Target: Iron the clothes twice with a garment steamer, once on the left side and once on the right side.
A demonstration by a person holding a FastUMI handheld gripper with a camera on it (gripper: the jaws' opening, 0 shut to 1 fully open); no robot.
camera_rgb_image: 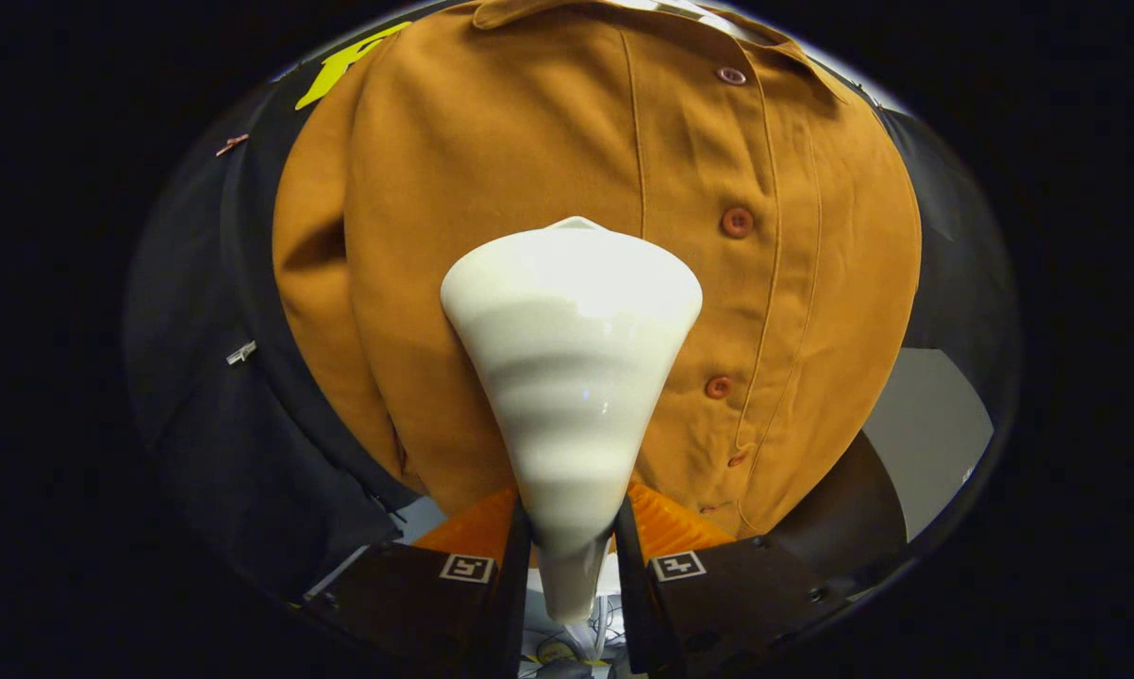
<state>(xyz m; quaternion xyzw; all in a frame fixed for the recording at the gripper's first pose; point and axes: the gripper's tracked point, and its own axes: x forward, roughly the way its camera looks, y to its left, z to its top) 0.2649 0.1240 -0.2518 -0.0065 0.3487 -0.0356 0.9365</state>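
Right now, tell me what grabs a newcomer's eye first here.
The glossy white steamer head dominates, its narrow neck clamped between the gripper fingers and its wide end up against the garment. Behind it hangs a mustard-brown buttoned shirt, with its button placket running just beside the head.

The garment steamer (572,377) is glossy cream-white, plain and unpatterned. The shirt (529,170) behind it is a solid mustard brown, with reddish-brown buttons (737,222) down its placket. The cloth wall (227,424) is black. The hand-held gripper (572,542) grips the steamer's narrow neck.
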